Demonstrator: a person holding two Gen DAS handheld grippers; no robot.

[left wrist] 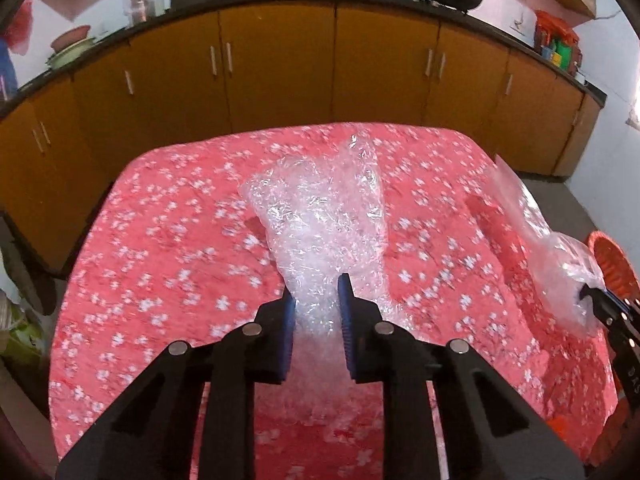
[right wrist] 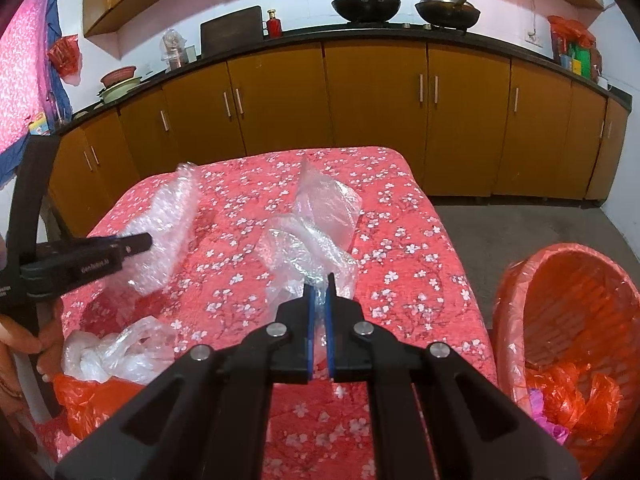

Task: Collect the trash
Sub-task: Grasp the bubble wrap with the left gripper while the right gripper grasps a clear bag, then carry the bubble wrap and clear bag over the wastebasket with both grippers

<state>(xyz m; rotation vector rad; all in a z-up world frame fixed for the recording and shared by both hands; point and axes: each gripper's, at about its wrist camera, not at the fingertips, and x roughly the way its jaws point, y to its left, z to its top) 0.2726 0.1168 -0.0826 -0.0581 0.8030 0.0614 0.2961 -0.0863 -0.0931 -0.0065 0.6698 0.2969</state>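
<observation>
A crumpled sheet of bubble wrap [left wrist: 320,220] lies on the red floral tablecloth [left wrist: 160,280]. Its near end is squeezed between the blue pads [left wrist: 345,300] of my left gripper [left wrist: 316,294], which is shut on it. In the right wrist view that same gripper [right wrist: 144,242] reaches in from the left onto the bubble wrap [right wrist: 168,224]. My right gripper [right wrist: 319,284] is shut on a clear plastic bag [right wrist: 316,236] in the middle of the table. In the left wrist view it shows at the right edge [left wrist: 592,296] with the bag [left wrist: 532,232].
An orange lined basket [right wrist: 568,320] stands tilted beside the table's right edge, with orange bags and pink scraps inside. A knotted clear bag [right wrist: 116,348] and an orange bag [right wrist: 92,400] lie at the table's near left. Brown cabinets [right wrist: 376,112] line the far wall.
</observation>
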